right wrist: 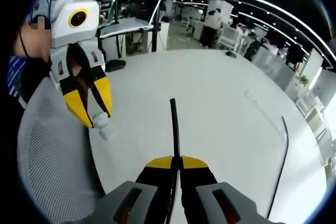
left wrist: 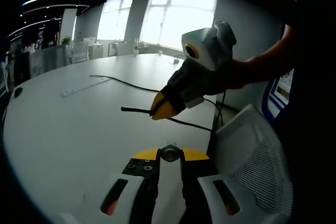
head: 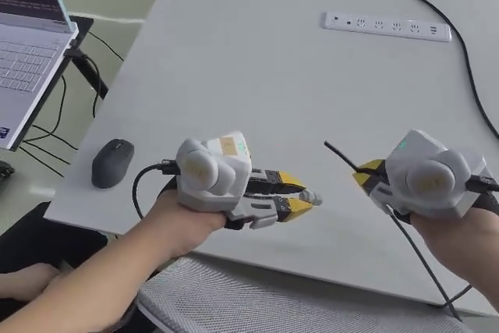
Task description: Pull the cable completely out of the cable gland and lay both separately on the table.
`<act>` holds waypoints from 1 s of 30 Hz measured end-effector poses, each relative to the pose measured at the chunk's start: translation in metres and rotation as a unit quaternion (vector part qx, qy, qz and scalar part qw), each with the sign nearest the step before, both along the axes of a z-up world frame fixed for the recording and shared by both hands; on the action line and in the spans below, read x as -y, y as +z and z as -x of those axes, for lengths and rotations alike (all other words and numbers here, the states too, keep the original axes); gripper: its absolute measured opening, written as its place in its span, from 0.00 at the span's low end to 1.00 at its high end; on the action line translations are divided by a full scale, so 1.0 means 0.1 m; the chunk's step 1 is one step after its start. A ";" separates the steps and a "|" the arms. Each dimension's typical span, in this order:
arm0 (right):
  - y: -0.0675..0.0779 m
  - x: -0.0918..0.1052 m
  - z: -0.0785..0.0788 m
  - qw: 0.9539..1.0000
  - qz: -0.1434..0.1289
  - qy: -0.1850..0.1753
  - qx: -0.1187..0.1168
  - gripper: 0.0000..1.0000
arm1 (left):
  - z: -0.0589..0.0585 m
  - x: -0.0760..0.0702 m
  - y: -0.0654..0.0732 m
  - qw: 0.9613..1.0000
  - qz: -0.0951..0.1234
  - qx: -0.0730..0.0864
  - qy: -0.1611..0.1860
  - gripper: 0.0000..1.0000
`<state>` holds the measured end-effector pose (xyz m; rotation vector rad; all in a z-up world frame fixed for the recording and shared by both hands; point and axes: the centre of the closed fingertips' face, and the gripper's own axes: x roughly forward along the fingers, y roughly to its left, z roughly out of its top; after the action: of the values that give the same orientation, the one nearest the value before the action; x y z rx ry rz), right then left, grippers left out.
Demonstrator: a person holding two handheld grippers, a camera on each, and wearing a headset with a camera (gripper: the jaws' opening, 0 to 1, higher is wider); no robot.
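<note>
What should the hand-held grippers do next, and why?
Probably lower the left hand-held gripper and set the gland on the table. The cable already looks free: its end is bare and apart from the gland, with the right hand-held gripper shut on it.

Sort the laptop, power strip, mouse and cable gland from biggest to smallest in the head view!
1. laptop, even though it is partly cut off
2. power strip, longer but thinner than the mouse, so a close call
3. mouse
4. cable gland, tiny
</note>
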<state>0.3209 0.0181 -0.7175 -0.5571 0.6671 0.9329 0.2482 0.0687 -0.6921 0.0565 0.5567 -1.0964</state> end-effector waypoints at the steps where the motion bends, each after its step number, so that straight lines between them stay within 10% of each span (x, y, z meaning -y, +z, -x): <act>1: 0.00 -0.02 -0.01 1.000 0.001 0.000 0.000 0.00 | 0.01 -0.02 0.00 1.000 0.000 -0.002 -0.001 0.15; 30: -0.02 -0.97 -0.34 0.997 0.031 0.066 0.011 0.00 | 0.02 -0.67 -0.37 1.000 0.012 -0.005 0.025 0.16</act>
<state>0.3551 0.1154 -0.7196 -0.6732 0.6471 1.0308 0.2462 0.1354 -0.7291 0.0160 0.5503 -1.0543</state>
